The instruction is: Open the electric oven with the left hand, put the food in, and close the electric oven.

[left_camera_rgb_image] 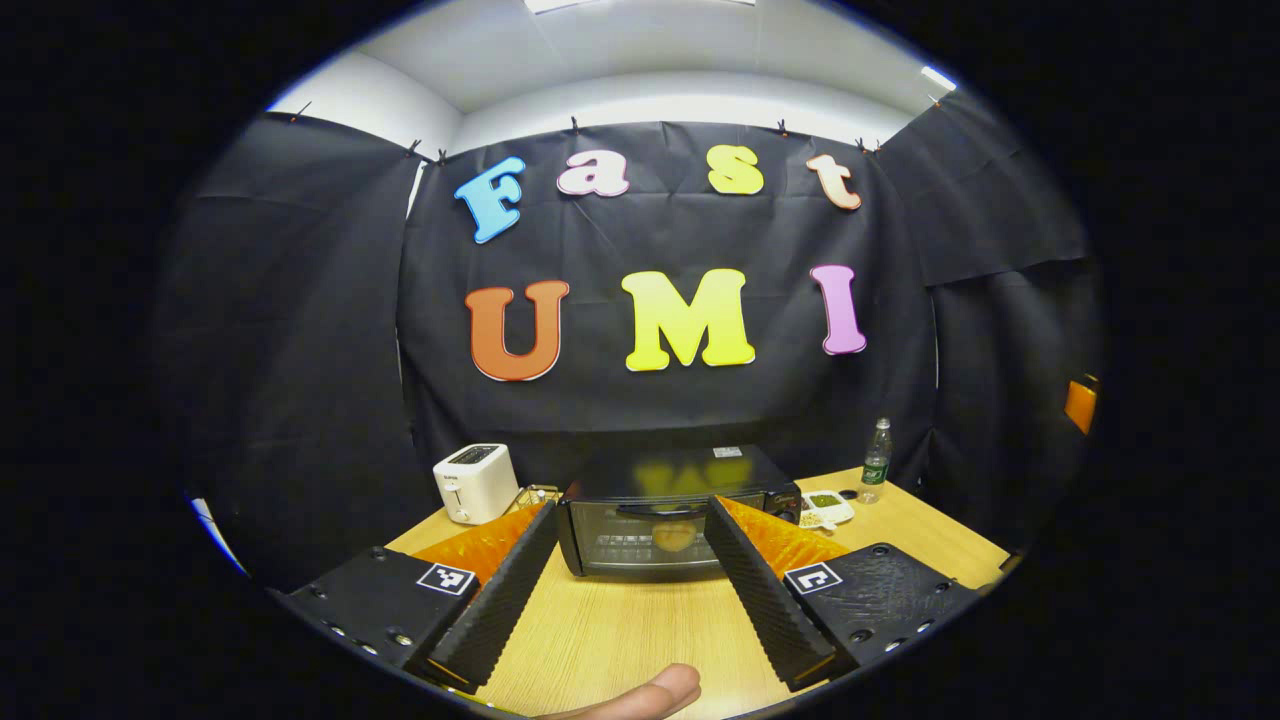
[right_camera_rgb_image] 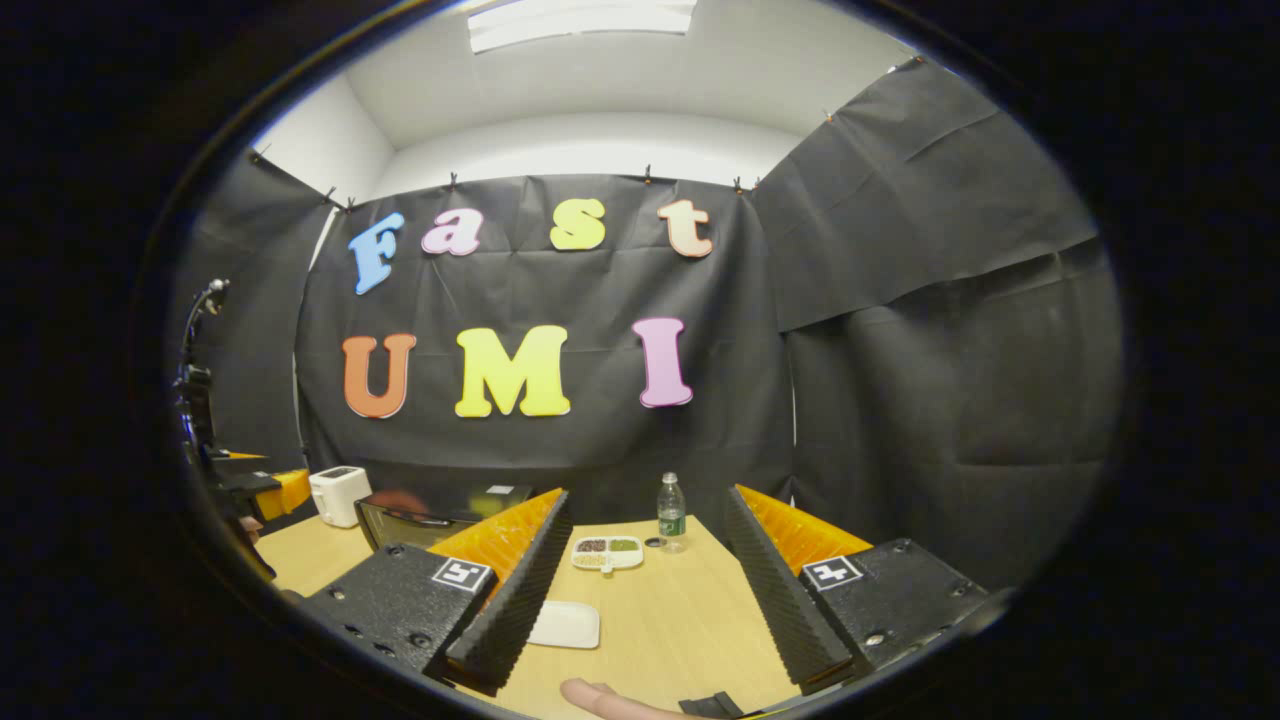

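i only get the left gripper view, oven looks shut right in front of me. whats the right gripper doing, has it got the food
Observer: The right gripper is open above the table, with nothing gripped between its fingers.
Operator: any food near it then
Observer: A flat white plate lies on the table by the finger on the right gripper view's left side; it looks empty from here.
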Demonstrator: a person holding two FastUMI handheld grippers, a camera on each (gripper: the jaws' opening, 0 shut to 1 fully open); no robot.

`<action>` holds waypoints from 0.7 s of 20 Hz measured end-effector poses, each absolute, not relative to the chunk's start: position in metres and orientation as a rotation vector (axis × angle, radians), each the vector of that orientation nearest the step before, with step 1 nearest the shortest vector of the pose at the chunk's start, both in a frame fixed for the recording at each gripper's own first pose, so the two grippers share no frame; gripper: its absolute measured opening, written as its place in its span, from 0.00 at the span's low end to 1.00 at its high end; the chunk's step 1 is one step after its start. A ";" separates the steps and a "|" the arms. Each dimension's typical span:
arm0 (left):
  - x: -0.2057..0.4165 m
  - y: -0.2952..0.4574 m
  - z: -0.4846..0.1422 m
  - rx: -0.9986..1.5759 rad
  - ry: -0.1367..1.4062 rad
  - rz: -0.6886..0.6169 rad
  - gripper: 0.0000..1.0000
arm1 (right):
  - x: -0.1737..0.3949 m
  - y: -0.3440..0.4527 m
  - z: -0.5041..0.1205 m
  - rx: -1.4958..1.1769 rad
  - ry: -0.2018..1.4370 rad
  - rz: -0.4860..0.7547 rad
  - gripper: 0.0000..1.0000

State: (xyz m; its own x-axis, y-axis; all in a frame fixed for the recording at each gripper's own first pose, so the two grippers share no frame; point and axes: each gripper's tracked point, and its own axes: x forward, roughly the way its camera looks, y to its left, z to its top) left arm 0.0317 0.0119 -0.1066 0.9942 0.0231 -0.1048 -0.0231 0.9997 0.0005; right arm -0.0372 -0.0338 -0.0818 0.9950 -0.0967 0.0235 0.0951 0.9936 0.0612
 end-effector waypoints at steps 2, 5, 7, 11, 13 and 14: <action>0.004 0.009 -0.090 -0.023 0.070 0.006 0.96 | -0.050 -0.031 -0.077 0.059 -0.039 -0.094 0.94; -0.032 0.005 -0.077 -0.040 0.033 -0.023 0.96 | -0.070 -0.022 -0.070 0.047 -0.065 -0.084 0.94; -0.051 0.008 -0.078 -0.031 0.018 -0.017 0.96 | -0.084 -0.018 -0.067 0.037 -0.082 -0.082 0.94; -0.072 0.006 -0.080 -0.023 0.023 -0.020 0.96 | -0.103 -0.012 -0.059 0.018 -0.107 -0.078 0.94; -0.076 0.009 -0.078 -0.008 0.019 -0.016 0.96 | -0.107 -0.011 -0.052 0.007 -0.120 -0.080 0.94; -0.077 0.012 -0.075 -0.001 0.013 -0.009 0.96 | -0.108 -0.010 -0.048 0.004 -0.126 -0.078 0.94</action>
State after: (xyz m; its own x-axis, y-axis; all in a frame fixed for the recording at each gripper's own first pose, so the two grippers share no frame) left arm -0.0766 0.0122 -0.0748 0.9999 -0.0094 -0.0130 0.0094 1.0000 -0.0014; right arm -0.1078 -0.0096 -0.0483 0.9890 -0.0780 0.1253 0.0775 0.9970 0.0090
